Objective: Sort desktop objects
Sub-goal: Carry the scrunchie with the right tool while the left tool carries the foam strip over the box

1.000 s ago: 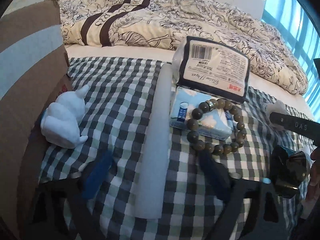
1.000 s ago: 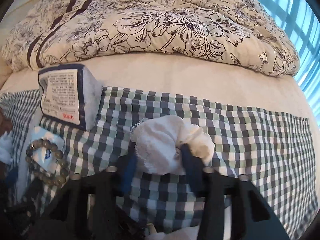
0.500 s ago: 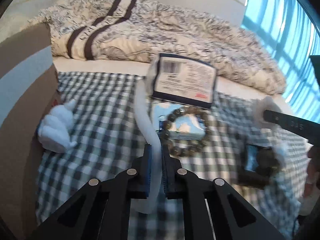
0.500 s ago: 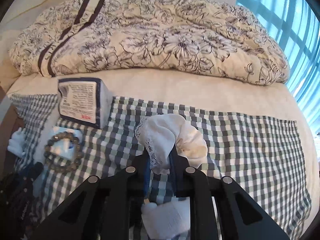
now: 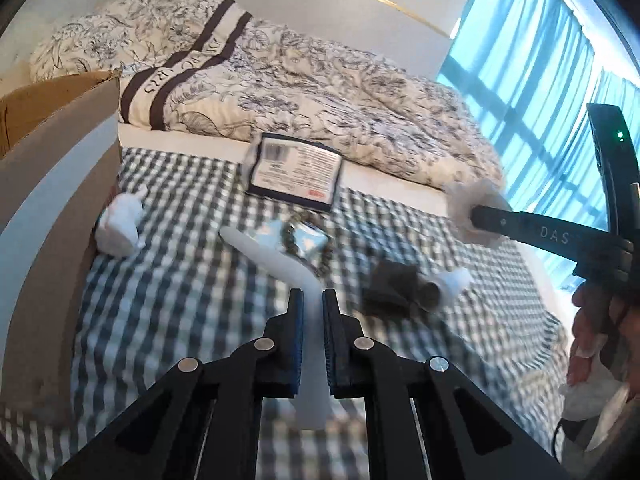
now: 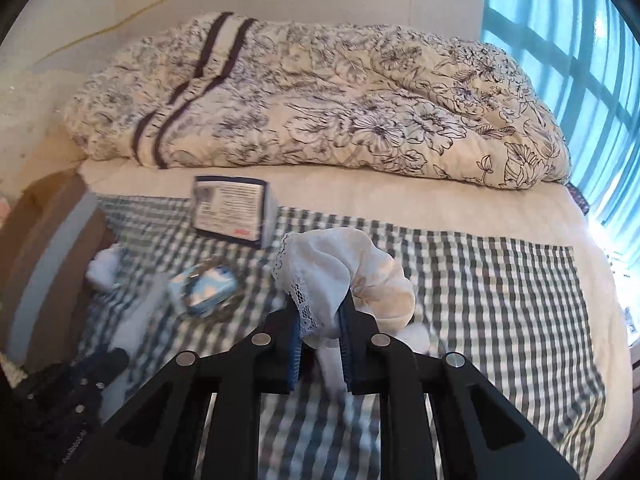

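The left gripper (image 5: 311, 308) is clamped on a pale foam tube (image 5: 280, 256), lifted over the checked cloth (image 5: 168, 312) on the bed. To its right, a hand (image 5: 596, 332) holds the right gripper (image 6: 320, 316), its jaws pinched on a white lace-edged cloth bundle (image 6: 344, 276), also raised off the bed. Beyond lie a bead bracelet on a small blue pack (image 6: 204, 284), a white figurine (image 5: 120, 224) beside a cardboard box (image 5: 48, 184), a labelled packet (image 5: 296, 170), then the floral quilt (image 6: 320, 100).
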A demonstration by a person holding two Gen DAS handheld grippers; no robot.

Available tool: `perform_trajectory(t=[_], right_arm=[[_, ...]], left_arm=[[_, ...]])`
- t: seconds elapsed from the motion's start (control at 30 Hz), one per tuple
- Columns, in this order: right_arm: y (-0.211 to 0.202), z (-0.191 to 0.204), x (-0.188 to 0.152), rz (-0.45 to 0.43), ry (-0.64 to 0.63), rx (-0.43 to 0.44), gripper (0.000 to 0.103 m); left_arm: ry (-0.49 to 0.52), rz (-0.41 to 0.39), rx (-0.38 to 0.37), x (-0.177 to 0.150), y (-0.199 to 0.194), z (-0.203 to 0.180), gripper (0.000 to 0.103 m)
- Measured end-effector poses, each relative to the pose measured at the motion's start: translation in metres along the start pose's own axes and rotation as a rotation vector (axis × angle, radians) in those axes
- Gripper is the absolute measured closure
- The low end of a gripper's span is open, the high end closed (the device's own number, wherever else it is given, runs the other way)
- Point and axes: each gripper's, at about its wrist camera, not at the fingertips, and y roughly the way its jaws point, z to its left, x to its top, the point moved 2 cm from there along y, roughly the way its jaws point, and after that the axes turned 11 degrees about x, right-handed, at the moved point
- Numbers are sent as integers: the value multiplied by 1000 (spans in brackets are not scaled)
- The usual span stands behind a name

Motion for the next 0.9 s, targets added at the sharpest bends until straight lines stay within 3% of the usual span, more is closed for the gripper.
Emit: perform_trajectory(t=[0.27, 0.6, 0.77, 0.9], right_arm=[[-48, 28, -34, -1, -32, 102, 88], [-98, 51, -64, -13, -50, 169, 88], [-117, 76, -61, -44, -85, 215, 88], [-123, 105, -54, -62, -131, 267, 88]], left_arm=[[42, -38, -10, -14, -55, -23, 94], [57, -124, -25, -2, -124, -33, 94], [24, -159, 15, 18, -150, -13, 94], [26, -183, 92, 38, -163, 10, 94]])
